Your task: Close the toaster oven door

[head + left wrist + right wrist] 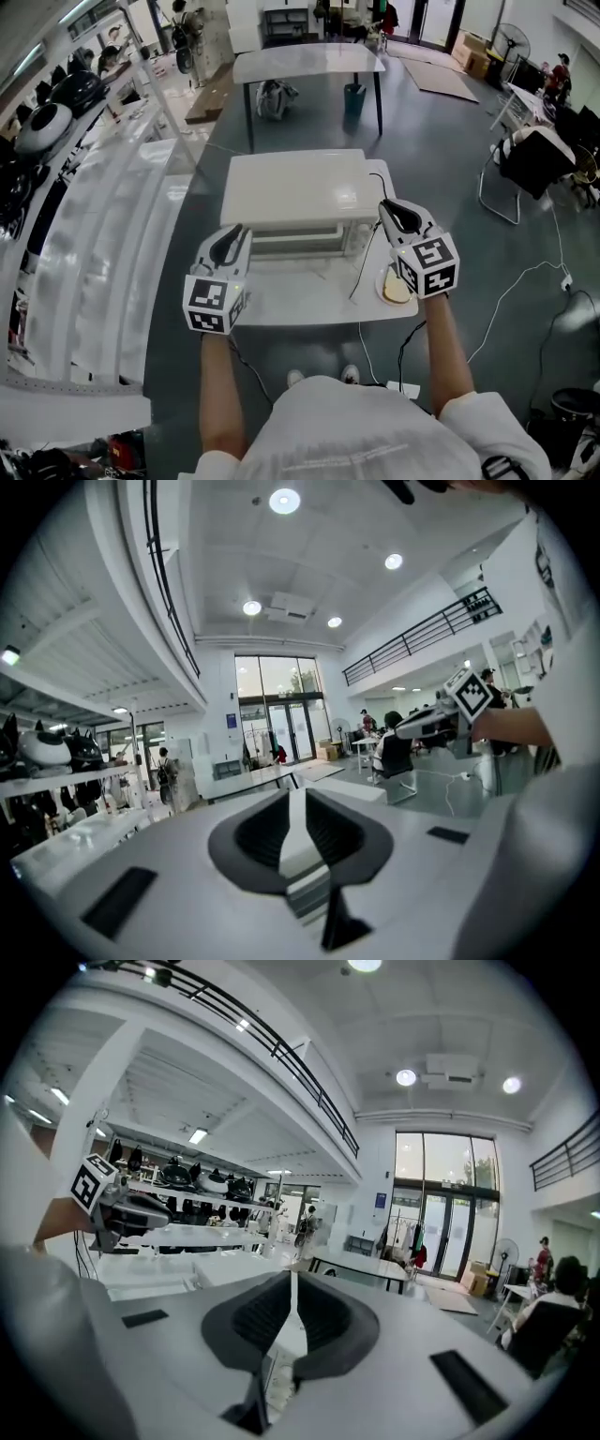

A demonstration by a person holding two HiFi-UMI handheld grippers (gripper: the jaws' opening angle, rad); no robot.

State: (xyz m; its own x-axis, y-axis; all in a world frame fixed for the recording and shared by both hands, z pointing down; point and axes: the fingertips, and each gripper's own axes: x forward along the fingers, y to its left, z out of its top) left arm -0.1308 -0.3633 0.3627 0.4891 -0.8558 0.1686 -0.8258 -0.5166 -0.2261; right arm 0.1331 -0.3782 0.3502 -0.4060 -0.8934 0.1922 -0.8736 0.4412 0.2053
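Observation:
A white toaster oven (295,192) stands on a small white table (281,305) right in front of me. Its door looks upright against the front, with no flap lying out over the table. My left gripper (230,246) (298,803) hovers above the oven's front left corner, its jaws a narrow gap apart and empty. My right gripper (398,217) (293,1288) hovers at the front right corner, its tips together on nothing. Both point away from me, nearly level. Each gripper view also shows the other: the right gripper (441,719) and the left gripper (122,1211).
A plate with a slice of bread (396,286) sits at the table's right edge, beside the oven's black cord (361,267). White shelving (94,216) runs along the left. A longer white table (309,64) stands beyond, and a chair (525,164) to the right.

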